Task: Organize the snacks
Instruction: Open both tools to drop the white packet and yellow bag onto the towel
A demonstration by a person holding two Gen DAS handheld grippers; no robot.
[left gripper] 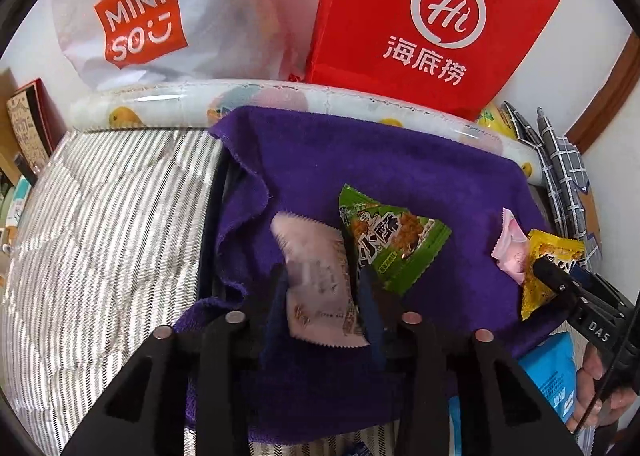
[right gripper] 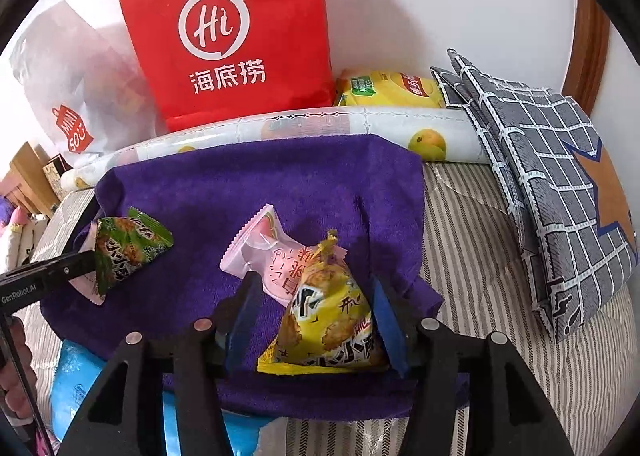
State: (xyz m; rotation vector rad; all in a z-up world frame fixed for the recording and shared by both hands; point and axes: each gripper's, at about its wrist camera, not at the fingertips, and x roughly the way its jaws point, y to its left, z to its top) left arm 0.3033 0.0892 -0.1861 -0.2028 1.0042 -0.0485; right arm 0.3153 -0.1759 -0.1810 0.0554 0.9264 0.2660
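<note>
A: What does the left gripper [left gripper: 324, 296] have?

B: Its fingers [left gripper: 278, 288] straddle a pale pink snack packet [left gripper: 320, 276] lying on the purple towel [left gripper: 360, 160]. They sit close on either side of it, though I cannot tell whether they are pressing it.

A: And the right gripper [right gripper: 316, 316]?

B: Its fingers [right gripper: 386, 320] are spread about as wide as the yellow snack packet [right gripper: 328, 320] that sits between them, on the same towel. Contact is unclear there too.

A: Other snacks?

B: A green snack packet [left gripper: 390, 240] lies just beside the pale one, and a pink wrapped snack [right gripper: 268, 252] touches the yellow one from behind.

A: The surroundings?

B: The towel lies on a striped bed [left gripper: 100, 216]. A red bag [left gripper: 432, 16] and a white Miniso bag [left gripper: 140, 20] stand against the wall behind.
</note>
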